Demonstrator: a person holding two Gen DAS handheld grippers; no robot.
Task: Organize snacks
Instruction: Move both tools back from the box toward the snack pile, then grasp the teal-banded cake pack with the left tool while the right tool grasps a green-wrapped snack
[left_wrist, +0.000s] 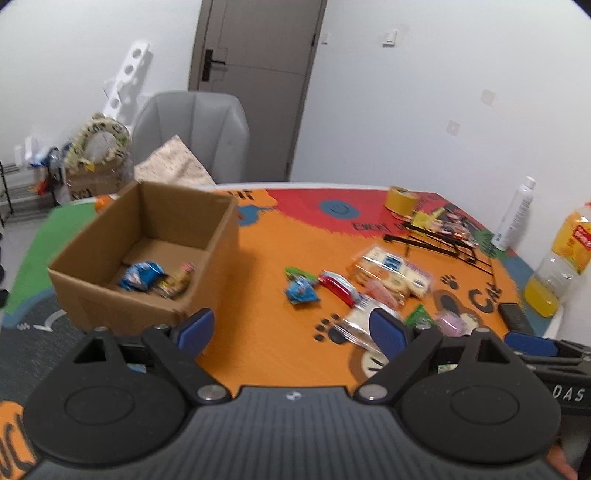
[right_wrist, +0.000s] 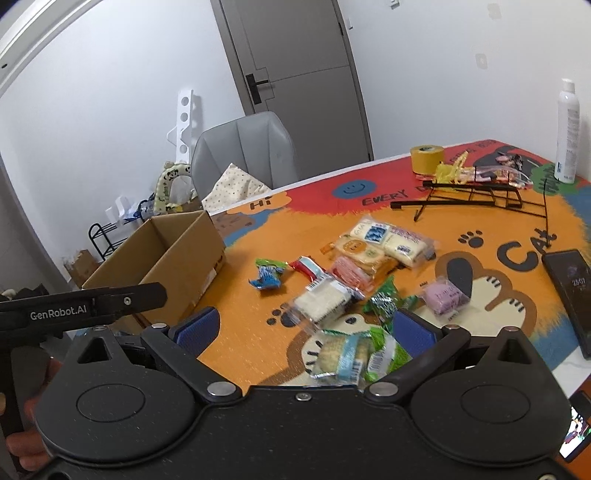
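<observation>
Both tools are spread wide with nothing between their blue pads: the left tool (left_wrist: 291, 332) and the right tool (right_wrist: 308, 330). The cardboard box (left_wrist: 147, 254) sits at the left of the frame on the worktop (left_wrist: 266, 332), two snack packets (left_wrist: 157, 278) inside. Loose snacks (right_wrist: 354, 273) lie scattered at centre, apart from the box.

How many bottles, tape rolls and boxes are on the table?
Bottles: 2, the white bottle and the yellow bottle
Tape rolls: 1, the tape roll
Boxes: 1, the cardboard box
Total: 4
</observation>
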